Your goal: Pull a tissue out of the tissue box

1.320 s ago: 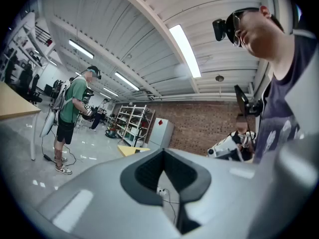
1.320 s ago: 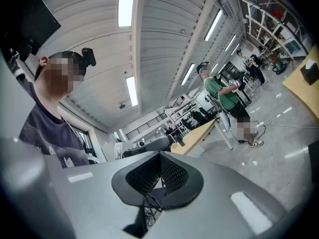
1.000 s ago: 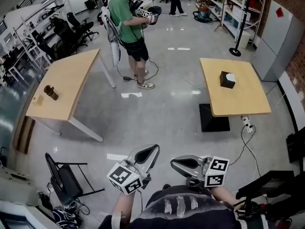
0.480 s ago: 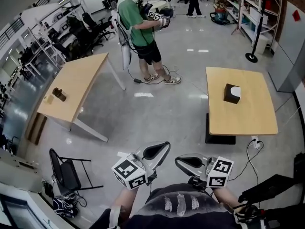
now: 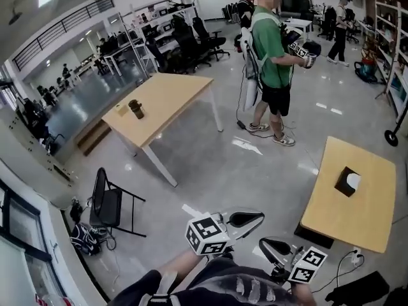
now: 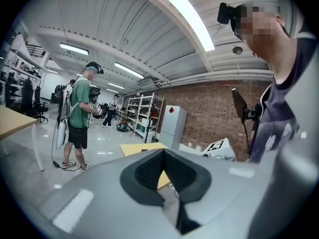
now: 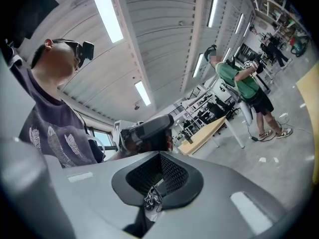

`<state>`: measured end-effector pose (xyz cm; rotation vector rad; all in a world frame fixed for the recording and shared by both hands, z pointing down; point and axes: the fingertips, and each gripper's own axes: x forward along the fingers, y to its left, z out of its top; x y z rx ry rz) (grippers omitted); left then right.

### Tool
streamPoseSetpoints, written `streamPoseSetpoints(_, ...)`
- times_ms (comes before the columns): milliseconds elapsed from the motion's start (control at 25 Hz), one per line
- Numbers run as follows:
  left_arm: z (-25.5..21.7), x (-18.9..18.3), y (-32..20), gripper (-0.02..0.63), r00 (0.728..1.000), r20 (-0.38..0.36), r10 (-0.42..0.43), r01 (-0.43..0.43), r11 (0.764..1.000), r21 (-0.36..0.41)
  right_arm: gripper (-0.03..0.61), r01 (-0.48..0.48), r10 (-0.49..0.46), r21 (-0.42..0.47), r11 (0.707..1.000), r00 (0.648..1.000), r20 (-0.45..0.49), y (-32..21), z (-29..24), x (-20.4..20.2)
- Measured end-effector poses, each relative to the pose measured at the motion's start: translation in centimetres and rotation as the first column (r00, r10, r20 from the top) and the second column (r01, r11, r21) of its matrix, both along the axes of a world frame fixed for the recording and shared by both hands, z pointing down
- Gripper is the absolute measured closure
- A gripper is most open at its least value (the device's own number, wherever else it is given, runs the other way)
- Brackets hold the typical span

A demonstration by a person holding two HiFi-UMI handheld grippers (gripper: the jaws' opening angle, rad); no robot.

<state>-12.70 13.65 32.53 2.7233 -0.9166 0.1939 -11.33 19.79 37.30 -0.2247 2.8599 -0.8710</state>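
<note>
Left gripper [image 5: 255, 217] and right gripper [image 5: 265, 243] both have jaws pressed together, holding no tissue, low by the person's body. Ahead and to the right, well apart, stands the table [image 5: 357, 218] bearing the tissue box [image 5: 345, 183], a white tissue [image 5: 354, 181] showing at its top. By this layout the right gripper is the nearer.

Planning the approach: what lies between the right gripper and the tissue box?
Head view: shiny floor from the right gripper to the light wooden table, then its bare top up to the tissue box. Nothing stands in that stretch.

Grey left gripper [image 5: 257, 217], right gripper [image 5: 263, 243], black-white marker cubes [image 5: 207, 235]; dark printed shirt [image 5: 245, 290]
</note>
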Motion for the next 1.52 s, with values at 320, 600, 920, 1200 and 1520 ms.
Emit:
streamPoseSetpoints(320, 1.9, 2.9, -2.7, 0.612, 0.997, 0.044, 0.061, -0.062, 0.998, 0.025, 0.58, -0.043, 0.043, -0.003, 0.999, 0.998, -0.037, -1.9, 2.6, 1.9)
streamPoseSetpoints(600, 1.6, 1.1, -8.0, 0.612, 0.981, -0.048, 0.187, -0.186, 0.982, 0.032, 0.581, -0.225, 0.222, -0.008, 0.974, 0.966, -0.134, -7.0, 2.4, 0.7)
streamPoseSetpoints(920, 1.5, -3.2, -13.7, 0.612, 0.962, -0.116, 0.246, -0.243, 0.969, 0.037, 0.58, -0.264, 0.265, 0.033, 0.964, 0.937, -0.228, -12.7, 2.4, -3.6)
streamPoseSetpoints(1200, 1.2, -6.7, -18.1, 0.612, 0.951, -0.149, 0.27, -0.266, 0.963, 0.048, 0.581, -0.318, 0.322, 0.066, 0.946, 0.898, -0.3, -16.3, 2.0, -6.7)
streamPoseSetpoints(1520, 1.6, -7.9, -20.4, 0.612, 0.949, -0.184, 0.257, -0.254, 0.966, 0.036, 0.58, -0.304, 0.317, 0.094, 0.948, 0.882, -0.348, -19.0, 1.9, -8.0)
